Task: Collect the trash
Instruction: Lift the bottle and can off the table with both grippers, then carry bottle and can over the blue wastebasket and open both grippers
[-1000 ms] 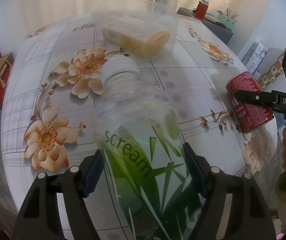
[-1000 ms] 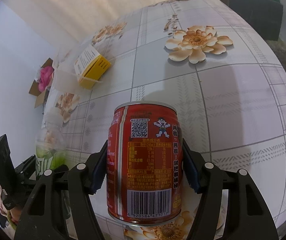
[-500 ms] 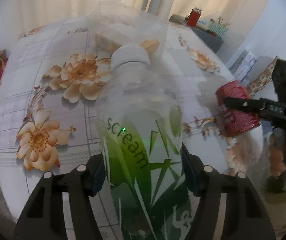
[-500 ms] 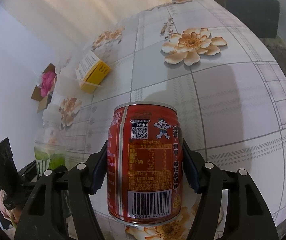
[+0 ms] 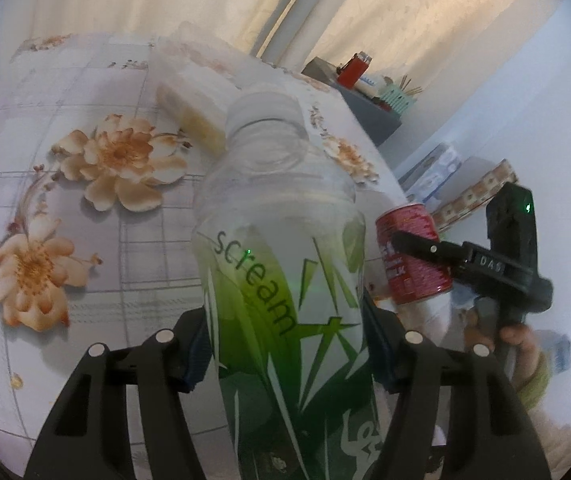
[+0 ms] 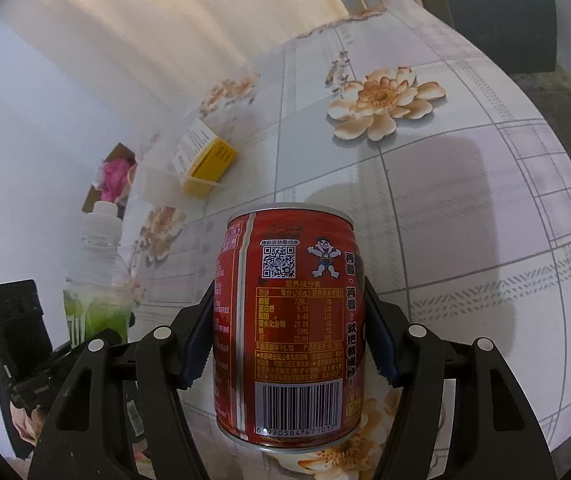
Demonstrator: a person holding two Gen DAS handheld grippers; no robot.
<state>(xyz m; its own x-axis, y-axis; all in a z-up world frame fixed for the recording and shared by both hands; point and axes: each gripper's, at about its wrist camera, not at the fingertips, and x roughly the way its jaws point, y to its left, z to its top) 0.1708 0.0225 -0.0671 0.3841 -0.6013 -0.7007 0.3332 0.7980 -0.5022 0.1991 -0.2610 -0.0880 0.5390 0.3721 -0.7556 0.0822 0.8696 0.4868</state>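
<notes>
Bottle (image 5: 281, 264) pinched in left tongs (image 5: 285, 352), cap tilted away; can (image 6: 289, 332) upright, pinched in right tongs (image 6: 287, 344).

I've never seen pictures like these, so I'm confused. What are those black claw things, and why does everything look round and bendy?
The black claws are grabbers that a person holds, one in each hand. Each has a little wide-eye camera that bends the picture.

One picture looks along the left gripper, which squeezes a clear plastic bottle with a green label. The other looks along the right gripper, which squeezes a red can.

Below is a flowered tablecloth. On it sits a clear tub with a yellow box in it.
</notes>
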